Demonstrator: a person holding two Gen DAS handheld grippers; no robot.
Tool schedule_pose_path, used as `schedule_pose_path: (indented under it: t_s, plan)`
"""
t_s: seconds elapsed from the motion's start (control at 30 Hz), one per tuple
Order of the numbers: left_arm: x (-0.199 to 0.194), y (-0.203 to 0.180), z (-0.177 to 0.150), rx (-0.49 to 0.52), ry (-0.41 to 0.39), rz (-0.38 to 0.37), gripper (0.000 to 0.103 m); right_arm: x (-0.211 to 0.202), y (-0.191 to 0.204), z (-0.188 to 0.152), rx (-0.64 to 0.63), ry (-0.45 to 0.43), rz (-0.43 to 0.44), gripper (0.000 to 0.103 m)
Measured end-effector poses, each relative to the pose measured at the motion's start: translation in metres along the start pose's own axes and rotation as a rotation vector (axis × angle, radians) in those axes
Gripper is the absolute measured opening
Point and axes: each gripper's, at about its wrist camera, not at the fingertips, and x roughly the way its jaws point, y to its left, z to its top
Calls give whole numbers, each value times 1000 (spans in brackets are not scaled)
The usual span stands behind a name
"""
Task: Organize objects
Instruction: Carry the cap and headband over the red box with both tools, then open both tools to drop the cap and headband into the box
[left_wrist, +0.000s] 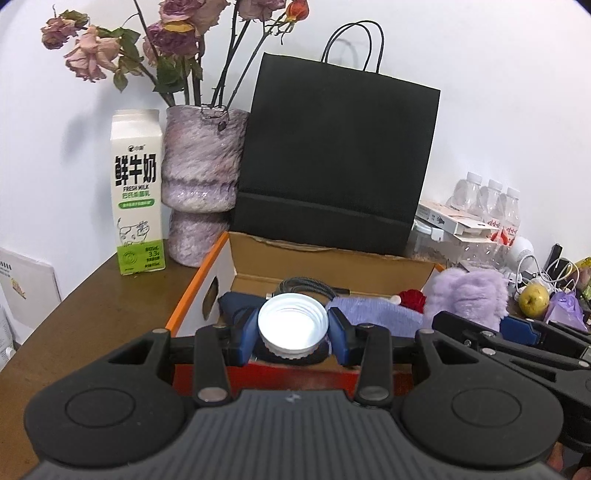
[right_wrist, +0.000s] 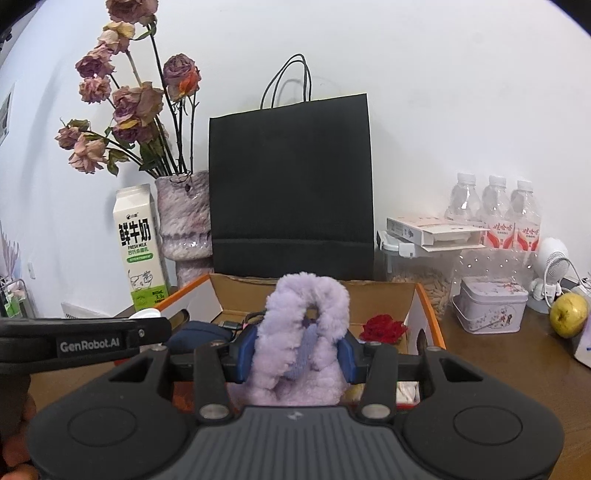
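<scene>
- Left wrist view: left gripper (left_wrist: 293, 329) was closed about a white threaded bottle cap (left_wrist: 293, 326), open side toward the camera, blue pads on opposite sides of its rim. It was held over the near edge of the orange-trimmed cardboard box (left_wrist: 201, 278) on the counter (left_wrist: 85, 299).
- Cap, handling (judged): light, rigid, smooth plastic; likely to twist or pop out if pinched off-centre. Best held across the ridged skirt, as it was here.
- Right wrist view: right gripper (right_wrist: 298, 350) was closed on a lilac plush item (right_wrist: 301, 332), its looped top standing above the pads, held over the same box.
- Plush item, handling (judged): soft, light, compressible, not fragile; the pile gives good grip. Best held at the bunched middle, since a loose edge would sag.
- Box contents noted: dark blue pouch (right_wrist: 195, 334), red fabric rose (right_wrist: 382, 328), black cable (left_wrist: 308, 284).
- Behind the box: black paper bag (right_wrist: 291, 184), milk carton (right_wrist: 138, 243), vase of dried roses (right_wrist: 184, 218). On the right: green apple (right_wrist: 568, 314).
</scene>
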Motion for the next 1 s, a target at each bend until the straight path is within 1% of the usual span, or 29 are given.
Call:
schedule_pose_path:
  t_s: [0.27,0.5,0.57,0.8,1.0]
  plan:
    - [20,-3,14,7,-12,-14,41,15,-5,12,-5,-24,12,43]
    - [32,-2,24,4,-26,-22,41,26,-13,23,8,-42,36,36]
    - [36,-3,27,4,-28,-25,41,31,-14,26,10,-43,43,36]
    - [52,-5,38,7,-39,-23,41,51,-16,34,12,-56,39,35]
    - [74,-6,42,19,-20,-15,41,71,-23,41,26,-56,21,35]
